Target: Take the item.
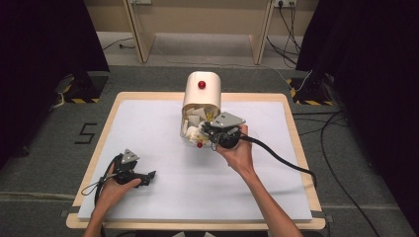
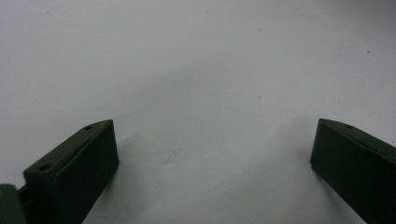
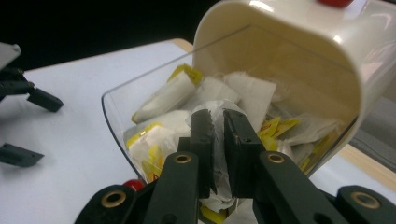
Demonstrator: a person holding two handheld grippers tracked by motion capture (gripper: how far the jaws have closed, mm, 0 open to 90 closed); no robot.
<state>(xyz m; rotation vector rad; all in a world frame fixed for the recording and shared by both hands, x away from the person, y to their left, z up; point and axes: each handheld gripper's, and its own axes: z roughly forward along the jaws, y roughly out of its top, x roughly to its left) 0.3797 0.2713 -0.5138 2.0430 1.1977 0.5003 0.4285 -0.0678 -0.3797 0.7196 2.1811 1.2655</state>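
So the right gripper (image 3: 215, 116) has its jaws pinched nearly together on one tea bag (image 3: 215, 154) inside the open clear drawer (image 3: 112, 119) of the cream dispenser (image 1: 201, 89), which sits at the far middle of the table (image 1: 148, 148); my worry is the grip only has thin paper, so a quick pull could tear it, or it slips out; the bags (image 3: 163, 95) are heaped loose too, so strings and yellow tags (image 3: 275, 126) may snag and drag neighbours out with it; the dispenser looks light and could tip or slide if tugged. The drawer's clear front lip stands right in the exit path, so lifting up first seems safer. The left gripper (image 1: 148, 177) is parked near left, jaws wide apart with nothing between them, well apart from all this; its jaws are visible at the left of the right gripper view but not in the way.
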